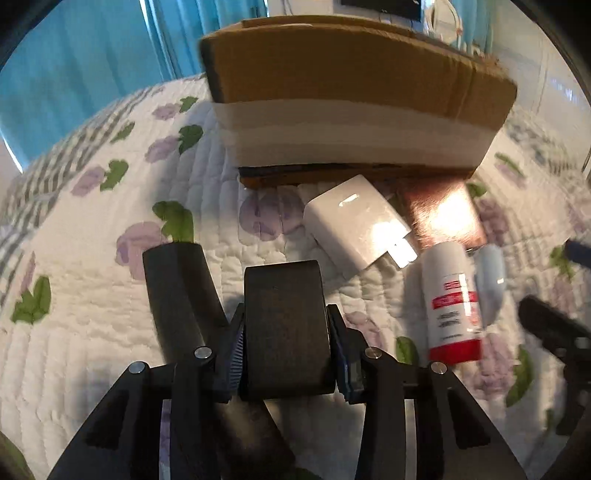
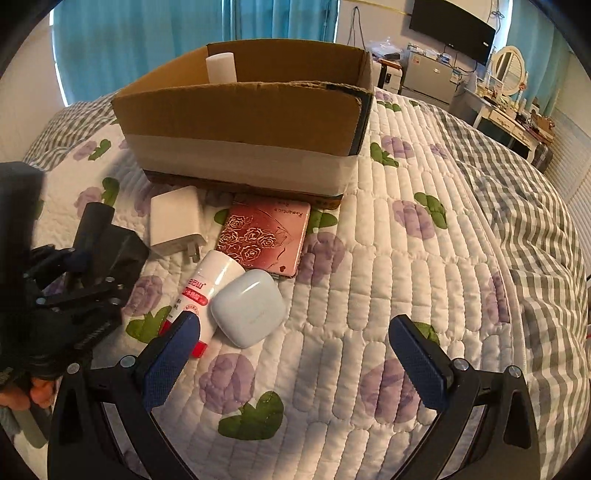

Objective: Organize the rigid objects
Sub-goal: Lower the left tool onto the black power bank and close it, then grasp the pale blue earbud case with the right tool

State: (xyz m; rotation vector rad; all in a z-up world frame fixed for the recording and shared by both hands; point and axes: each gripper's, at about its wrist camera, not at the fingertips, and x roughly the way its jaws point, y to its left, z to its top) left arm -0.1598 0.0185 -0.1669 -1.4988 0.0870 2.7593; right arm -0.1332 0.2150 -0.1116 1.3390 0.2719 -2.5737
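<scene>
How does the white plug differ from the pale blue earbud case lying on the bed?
The white plug is boxy with metal prongs; the earbud case is rounded and smooth. The plug lies near the cardboard box; the case lies farther out, against the white tube. Both rest on the quilt.

Teal curtains (image 2: 147, 48), quilted floral bedspread (image 2: 406, 258), wall TV (image 2: 452, 27).

Daylight through teal curtains (image 2: 147, 40), scene bright; glare burns the pink tin (image 1: 443, 218) and charger (image 1: 356, 225), left view motion-blurred, fisheye bending and dark vignette at edges.
</scene>
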